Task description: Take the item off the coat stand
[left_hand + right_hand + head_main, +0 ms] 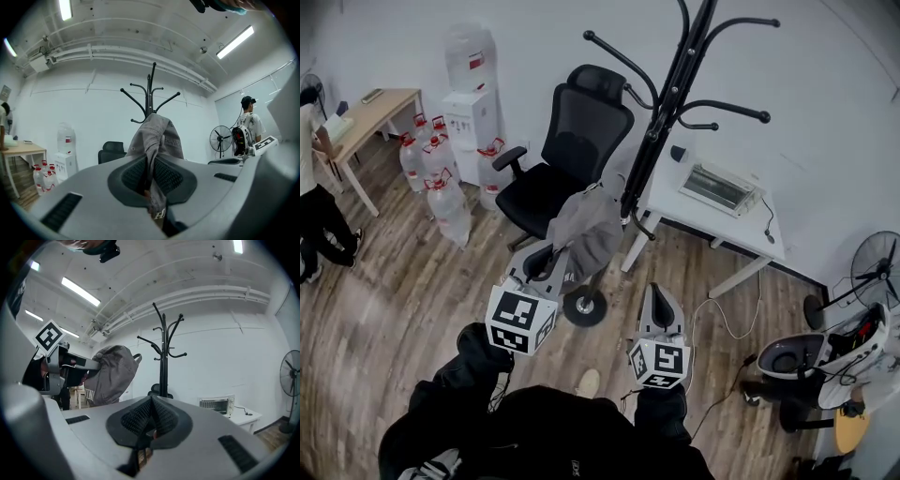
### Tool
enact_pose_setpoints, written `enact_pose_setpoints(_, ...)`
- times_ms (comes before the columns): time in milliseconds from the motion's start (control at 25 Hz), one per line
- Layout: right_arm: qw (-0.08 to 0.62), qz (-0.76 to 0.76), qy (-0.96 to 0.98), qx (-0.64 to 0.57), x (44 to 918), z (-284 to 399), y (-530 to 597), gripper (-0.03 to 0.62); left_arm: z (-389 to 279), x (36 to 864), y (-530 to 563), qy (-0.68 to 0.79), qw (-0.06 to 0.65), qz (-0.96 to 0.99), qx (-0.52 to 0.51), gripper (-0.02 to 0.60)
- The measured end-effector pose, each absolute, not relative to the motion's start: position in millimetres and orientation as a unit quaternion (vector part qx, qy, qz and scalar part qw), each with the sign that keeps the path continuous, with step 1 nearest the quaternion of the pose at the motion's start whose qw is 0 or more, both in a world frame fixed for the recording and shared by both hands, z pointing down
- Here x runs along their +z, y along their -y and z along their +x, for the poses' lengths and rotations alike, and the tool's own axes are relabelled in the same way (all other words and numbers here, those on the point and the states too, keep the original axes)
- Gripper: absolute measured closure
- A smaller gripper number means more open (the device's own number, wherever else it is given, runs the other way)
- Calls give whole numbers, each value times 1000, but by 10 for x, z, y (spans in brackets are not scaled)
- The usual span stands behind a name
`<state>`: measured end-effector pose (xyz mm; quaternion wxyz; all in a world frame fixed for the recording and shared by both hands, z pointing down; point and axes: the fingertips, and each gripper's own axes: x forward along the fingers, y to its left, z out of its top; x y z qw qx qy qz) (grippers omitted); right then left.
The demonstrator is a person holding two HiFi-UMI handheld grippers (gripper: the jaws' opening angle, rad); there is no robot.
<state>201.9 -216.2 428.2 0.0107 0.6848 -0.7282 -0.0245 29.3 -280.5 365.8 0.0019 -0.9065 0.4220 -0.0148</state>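
Head view: black metal coat stand (675,94) top cut by upper edge, lower pole partly hid behind grey fabric item (586,230); same item covers left gripper (551,262) jaw tips; person in white top & black trousers (314,202) far left, cut by edge; black floor fan (874,267) far right, partly out of frame. Left gripper view: item blocks stand's pole below hooks; pale lettering low on item half sunk betw. pads, unreadable; person w/ backpack (247,124) at right hid below waist by gripper body. Right gripper view: fan (291,380) cut by right edge; lettering on item too small to read.
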Motion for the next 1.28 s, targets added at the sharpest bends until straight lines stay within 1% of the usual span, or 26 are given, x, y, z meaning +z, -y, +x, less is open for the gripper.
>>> enact_pose_setpoints(560,14,702,712,-11,4359,1469,1913,577,-117,4264,2569,-391,1,-918,-62,545)
enact_pose_setpoints(920,26,702,711,6,4613,1375,1757,577,-182,4732,2297,-387,-21,-918,-83,545)
enact_pose_setpoints(1280,30,703,711,27,4833,1319,1692,577,-226,4904,2163,-384,-17,-918,-101,545)
